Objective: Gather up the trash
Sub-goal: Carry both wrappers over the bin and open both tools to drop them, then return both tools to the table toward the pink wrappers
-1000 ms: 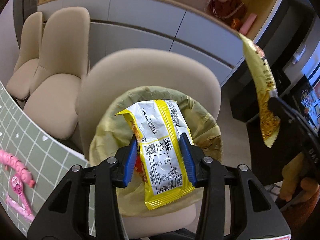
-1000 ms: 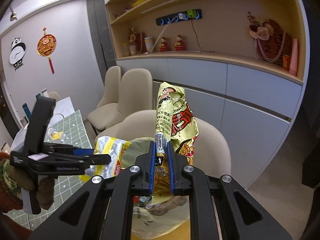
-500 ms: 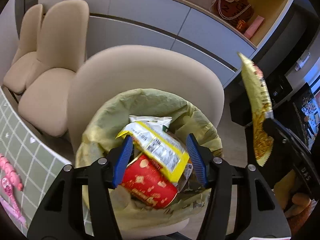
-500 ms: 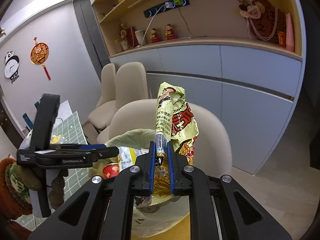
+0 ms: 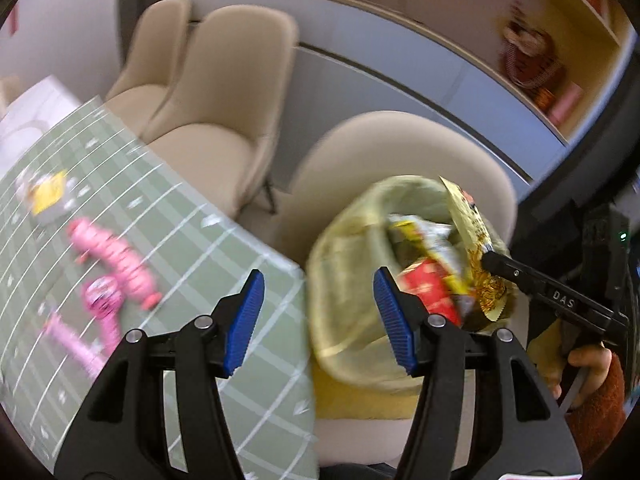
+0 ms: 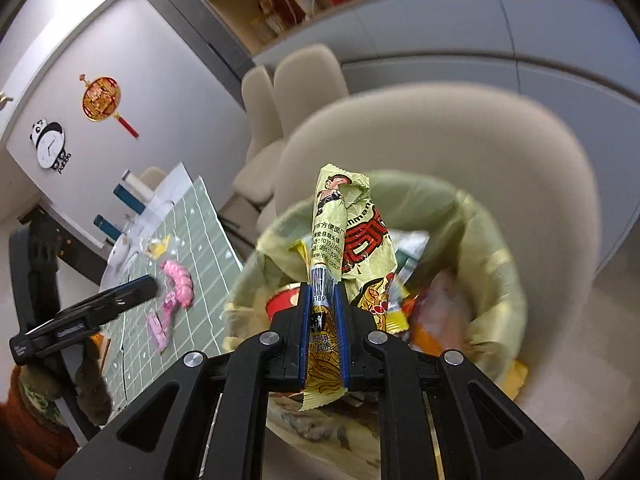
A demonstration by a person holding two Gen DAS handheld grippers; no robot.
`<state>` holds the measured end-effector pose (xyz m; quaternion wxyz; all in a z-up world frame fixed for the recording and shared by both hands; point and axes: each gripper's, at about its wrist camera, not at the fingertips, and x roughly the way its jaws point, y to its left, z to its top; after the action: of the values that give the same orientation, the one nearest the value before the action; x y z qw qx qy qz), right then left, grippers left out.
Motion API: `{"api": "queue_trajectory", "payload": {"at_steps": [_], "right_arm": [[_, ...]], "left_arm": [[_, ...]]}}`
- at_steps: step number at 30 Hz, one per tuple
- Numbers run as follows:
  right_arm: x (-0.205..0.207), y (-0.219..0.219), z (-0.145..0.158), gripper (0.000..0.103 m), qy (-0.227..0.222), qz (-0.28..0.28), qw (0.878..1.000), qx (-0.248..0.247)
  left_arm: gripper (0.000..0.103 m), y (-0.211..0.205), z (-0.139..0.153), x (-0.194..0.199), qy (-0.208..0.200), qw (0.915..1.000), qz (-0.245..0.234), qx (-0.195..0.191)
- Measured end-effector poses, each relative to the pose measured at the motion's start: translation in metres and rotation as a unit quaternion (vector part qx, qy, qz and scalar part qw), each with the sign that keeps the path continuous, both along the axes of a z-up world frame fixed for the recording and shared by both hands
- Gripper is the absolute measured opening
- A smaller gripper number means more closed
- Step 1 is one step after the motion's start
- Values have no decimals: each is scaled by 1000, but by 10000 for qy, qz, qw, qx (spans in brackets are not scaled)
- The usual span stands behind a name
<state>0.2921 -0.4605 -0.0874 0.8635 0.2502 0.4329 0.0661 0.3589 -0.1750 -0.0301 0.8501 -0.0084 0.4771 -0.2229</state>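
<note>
1. Left wrist view: the left gripper (image 5: 318,320) stands released, its jaws having just been opening and nothing between them; its blue pads frame the edge of the green gridded table (image 5: 168,240) and the near rim of the bag-lined trash bin (image 5: 344,280), which sits on a beige chair (image 5: 400,148); pink wrappers (image 5: 112,276) and a small yellow packet (image 5: 48,196) lie on the table — trash yet to be gathered; at the right, the right gripper (image 5: 490,258) holds a yellow-green snack wrapper (image 5: 468,220) over the bin's mouth.

2. Right wrist view: the right gripper (image 6: 324,320) is clenched on the snack wrapper (image 6: 344,232), pinched low with most of it standing above the pads; the trash bin (image 6: 500,264) lies directly beyond, already holding packets; to do this step well, I judge the wrapper should be over the opening's middle before release — a light wrapper can catch on the bag's rim.
</note>
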Motion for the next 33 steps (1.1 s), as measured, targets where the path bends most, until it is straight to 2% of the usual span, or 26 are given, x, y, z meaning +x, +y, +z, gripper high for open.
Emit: {"api": "queue_trajectory", "payload": {"at_steps": [3, 8, 10, 13, 15, 16, 23, 28, 33], "right_arm": [[9, 4, -18, 13, 411, -93, 9989, -214], [13, 19, -21, 13, 659, -57, 9947, -790], [12, 23, -20, 12, 707, -99, 9936, -872], [5, 32, -14, 16, 616, -144, 9943, -863], [-3, 38, -8, 38, 479, -180, 9944, -923], [-7, 41, -4, 40, 427, -217, 9942, -963], [-35, 66, 26, 41, 130, -401, 9930, -1100], [-50, 113, 45, 41, -124, -393, 9927, -1133], [-57, 167, 55, 41, -361, -259, 9922, -1169]], "left_arm": [[54, 32, -4, -4, 99, 9992, 382, 32], [54, 79, -7, -11, 176, 9965, 821, 60], [54, 97, -10, -16, 216, 9949, 982, 51], [54, 120, -12, -23, 218, 9932, 1145, 20], [54, 137, -12, -28, 224, 9920, 1242, -11], [54, 144, -12, -31, 229, 9915, 1278, -26], [54, 187, -17, -42, 253, 9892, 1440, -73], [54, 218, -30, -47, 211, 9900, 1396, 19], [54, 249, -52, -50, 426, 9895, 1375, 125]]}}
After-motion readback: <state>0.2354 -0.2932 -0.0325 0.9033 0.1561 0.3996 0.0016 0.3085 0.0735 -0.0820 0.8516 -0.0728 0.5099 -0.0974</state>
